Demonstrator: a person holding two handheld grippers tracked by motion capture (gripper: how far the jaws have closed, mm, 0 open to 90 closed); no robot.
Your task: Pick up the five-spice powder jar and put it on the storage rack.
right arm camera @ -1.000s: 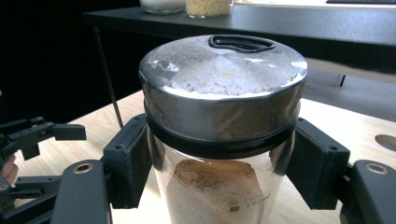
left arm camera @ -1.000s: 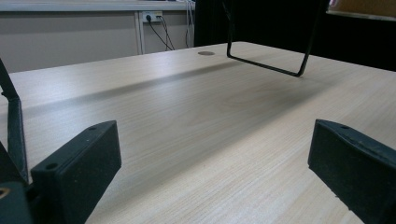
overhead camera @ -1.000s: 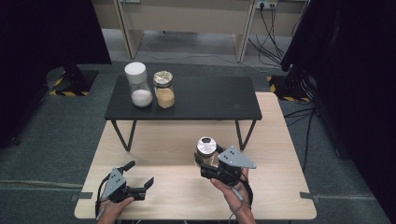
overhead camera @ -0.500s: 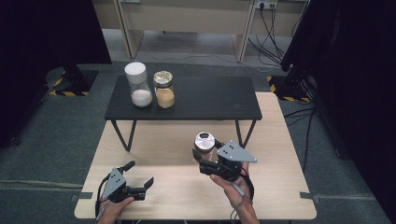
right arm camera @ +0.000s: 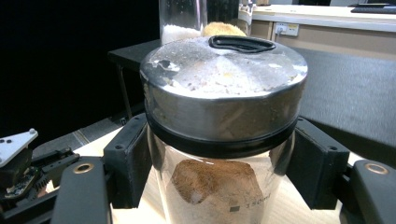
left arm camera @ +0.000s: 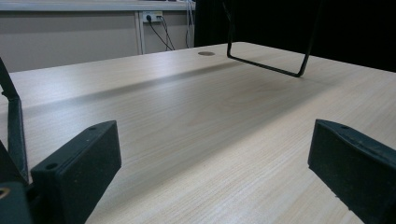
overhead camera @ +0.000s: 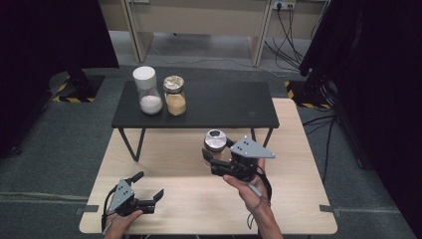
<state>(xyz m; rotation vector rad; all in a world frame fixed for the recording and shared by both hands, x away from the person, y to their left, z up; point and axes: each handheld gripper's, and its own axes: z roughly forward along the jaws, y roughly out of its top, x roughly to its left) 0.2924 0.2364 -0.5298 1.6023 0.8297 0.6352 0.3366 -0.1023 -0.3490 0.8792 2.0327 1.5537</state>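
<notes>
1. The right gripper (overhead camera: 215, 158) is clamped on a glass jar with a shiny metal lid and brown powder inside (overhead camera: 215, 143); its black pads (right arm camera: 127, 154) press the glass just under the lid.
2. That jar is lifted clear of the pale wooden table (overhead camera: 189, 199), just in front of the low black shelf (overhead camera: 219, 107).
3. On the shelf stand a white-lidded jar of white powder (overhead camera: 147, 90) and a gold-lidded jar of tan powder (overhead camera: 174, 94), touching or nearly so.
4. I judge the pick-up done; setting the jar on the shelf is left.
5. The left gripper (overhead camera: 149, 191) rests low on the table, jaws apart and empty.
</notes>
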